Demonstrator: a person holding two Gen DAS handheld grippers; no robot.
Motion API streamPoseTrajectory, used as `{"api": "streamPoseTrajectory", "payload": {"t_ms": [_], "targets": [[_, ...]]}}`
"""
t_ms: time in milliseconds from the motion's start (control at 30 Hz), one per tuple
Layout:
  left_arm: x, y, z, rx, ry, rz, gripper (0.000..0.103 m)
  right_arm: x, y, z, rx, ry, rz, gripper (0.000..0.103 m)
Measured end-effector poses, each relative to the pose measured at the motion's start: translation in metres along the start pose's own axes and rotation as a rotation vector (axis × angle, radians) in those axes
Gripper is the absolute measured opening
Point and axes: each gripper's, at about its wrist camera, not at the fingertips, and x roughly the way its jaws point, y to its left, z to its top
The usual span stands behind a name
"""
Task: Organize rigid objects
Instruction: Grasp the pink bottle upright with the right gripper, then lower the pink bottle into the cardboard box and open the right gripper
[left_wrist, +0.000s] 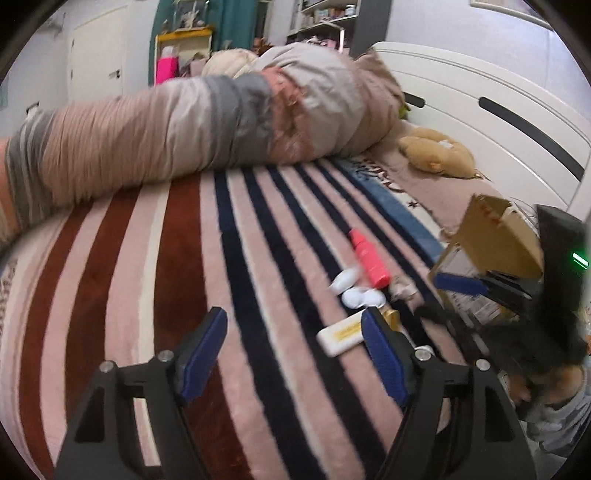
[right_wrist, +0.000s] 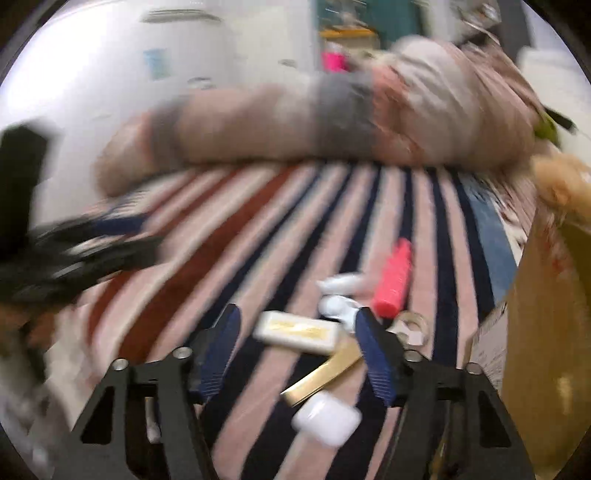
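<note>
Both jaws stand apart with nothing between the pads. Over the striped blanket (left_wrist: 155, 258) on the bed, the left hand-held gripper (left_wrist: 295, 354) hovers empty; just beyond its right finger lie a white flat case (left_wrist: 341, 334), two white round lids (left_wrist: 356, 291) and, farther on, a pink bottle (left_wrist: 369, 258). The right hand-held gripper (right_wrist: 295, 350) also holds nothing: a white box (right_wrist: 327, 419) lies nearest, then a gold bar (right_wrist: 325, 371) and the white flat case (right_wrist: 297, 331) ahead. A cardboard box (right_wrist: 546, 350) stands to its right. A rolled duvet (left_wrist: 184, 129) lies farthest.
</note>
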Motion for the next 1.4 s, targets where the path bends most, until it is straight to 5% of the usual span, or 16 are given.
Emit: {"api": "streamPoseTrajectory", "payload": {"t_ms": [200, 567, 767, 1067, 1167, 1333, 1400], "targets": [[0.027, 0.023, -0.023, -0.050, 0.004, -0.032, 0.072, 0.079, -0.054, 0.015, 0.169, 0.044, -0.236, 0.042], [0.050, 0.038, -0.027, -0.102, 0.012, -0.088, 0.072, 0.136, -0.091, 0.031, 0.225, 0.145, -0.235, 0.027], [0.034, 0.028, -0.012, -0.114, -0.025, -0.147, 0.072, 0.086, -0.054, 0.025, 0.138, 0.032, -0.157, 0.027], [-0.013, -0.035, 0.025, -0.053, -0.091, -0.311, 0.072, -0.022, 0.008, 0.015, -0.020, -0.090, 0.229, 0.027], [-0.022, -0.059, 0.034, -0.031, -0.103, -0.334, 0.071, -0.056, 0.016, 0.014, -0.086, -0.143, 0.282, 0.027], [-0.038, -0.103, 0.056, 0.009, -0.140, -0.442, 0.055, -0.102, -0.002, 0.010, -0.105, -0.206, 0.348, 0.027], [-0.037, -0.124, 0.066, 0.033, -0.135, -0.473, 0.041, -0.117, -0.013, 0.008, -0.109, -0.232, 0.343, 0.027]]}}
